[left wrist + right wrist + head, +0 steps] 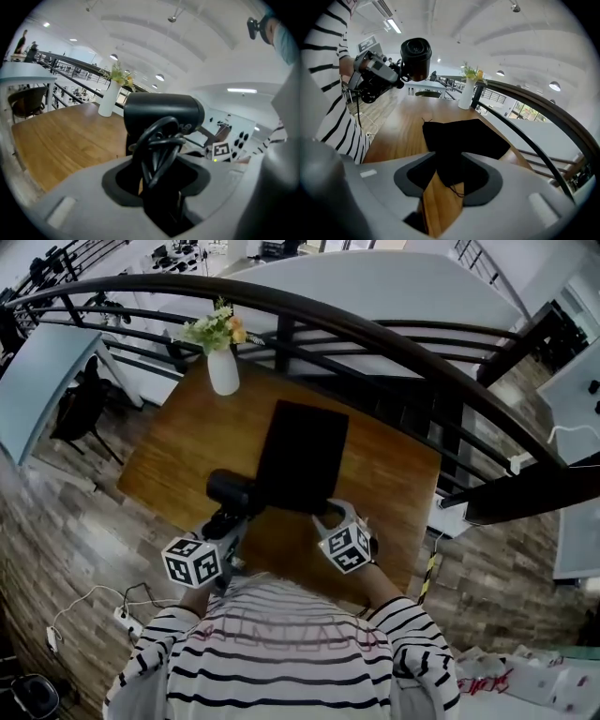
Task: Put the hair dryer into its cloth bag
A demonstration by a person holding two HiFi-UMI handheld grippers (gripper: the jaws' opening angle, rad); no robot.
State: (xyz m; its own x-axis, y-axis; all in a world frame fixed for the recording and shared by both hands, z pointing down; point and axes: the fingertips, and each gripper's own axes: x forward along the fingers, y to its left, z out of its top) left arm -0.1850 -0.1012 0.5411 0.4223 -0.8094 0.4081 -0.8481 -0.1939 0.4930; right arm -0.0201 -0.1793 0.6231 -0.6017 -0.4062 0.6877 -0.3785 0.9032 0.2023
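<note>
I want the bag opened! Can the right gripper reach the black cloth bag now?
Probably yes: the right gripper holds its jaws apart around the near corner of the cloth bag, and nothing blocks it.

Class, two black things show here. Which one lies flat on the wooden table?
The flat black cloth bag. The black hair dryer is up off the wooden table, gripped in the left claw.
</note>
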